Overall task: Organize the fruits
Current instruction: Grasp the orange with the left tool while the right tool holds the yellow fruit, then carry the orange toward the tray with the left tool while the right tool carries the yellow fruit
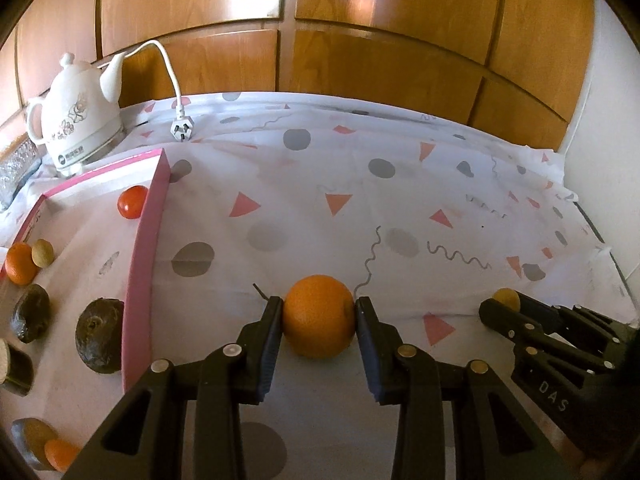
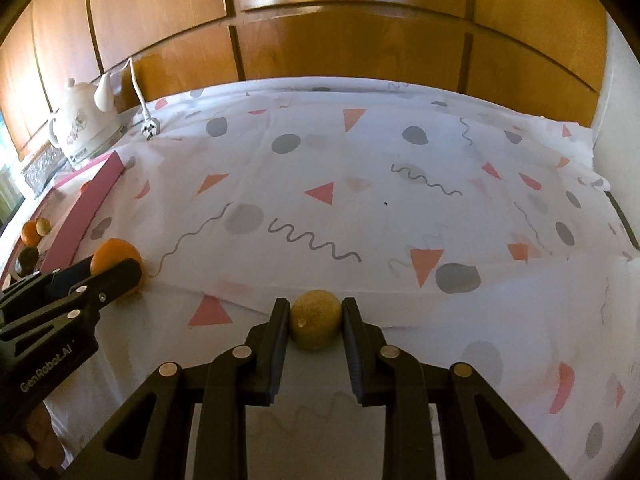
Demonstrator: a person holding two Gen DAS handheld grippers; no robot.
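Note:
My left gripper is shut on an orange that rests on the patterned cloth; it also shows in the right wrist view. My right gripper is shut on a small yellow-brown round fruit, also on the cloth; this fruit shows in the left wrist view behind the right gripper's fingers. A pink-rimmed tray at the left holds a red tomato, a small orange, a small tan fruit and dark wrinkled fruits.
A white kettle with its cord and plug stands at the back left. Wooden cabinet panels run along the back. The patterned cloth covers the table. A white wall is at the right.

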